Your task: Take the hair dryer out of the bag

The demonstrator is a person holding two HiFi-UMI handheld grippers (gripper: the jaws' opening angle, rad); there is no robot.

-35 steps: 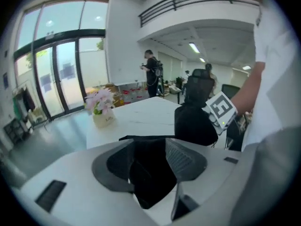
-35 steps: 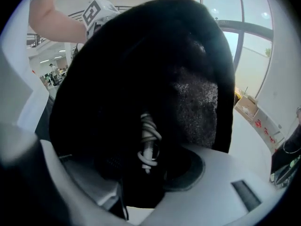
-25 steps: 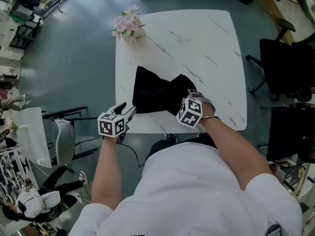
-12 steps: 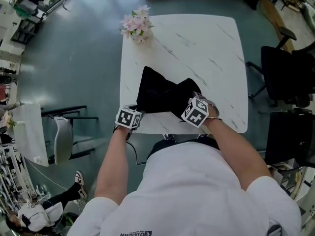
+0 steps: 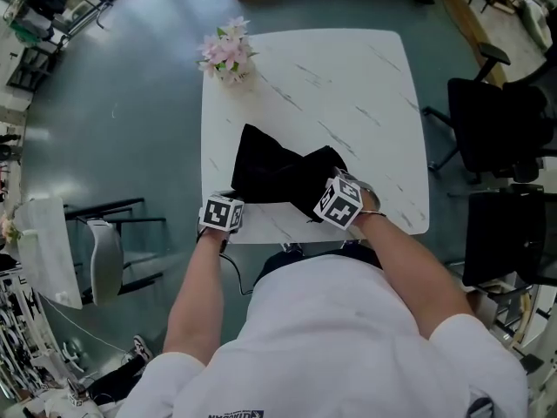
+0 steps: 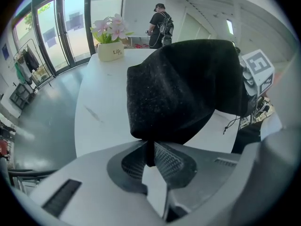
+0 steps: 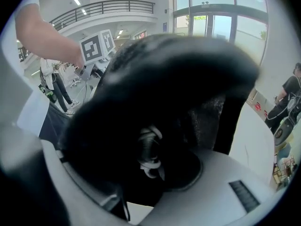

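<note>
Evidently the left tongs [image 6: 149, 153] have just closed on a corner of the bag [image 5: 274, 174] while the right tongs [image 7: 151, 166] clamp its bulk, presumably steadying it for opening.

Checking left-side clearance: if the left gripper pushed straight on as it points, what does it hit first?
The black bag: the left gripper's jaws have just closed on its near edge, fabric straight ahead. Probably the table beneath after that.

Surface [image 5: 348, 94]: white with grey veining, square with rounded corners. A black bag [image 5: 274, 174] lies crumpled on its near half, reaching close to the near edge. A pot of pink flowers [image 5: 225, 52] stands upright at the far left corner, well apart from the bag.
</note>
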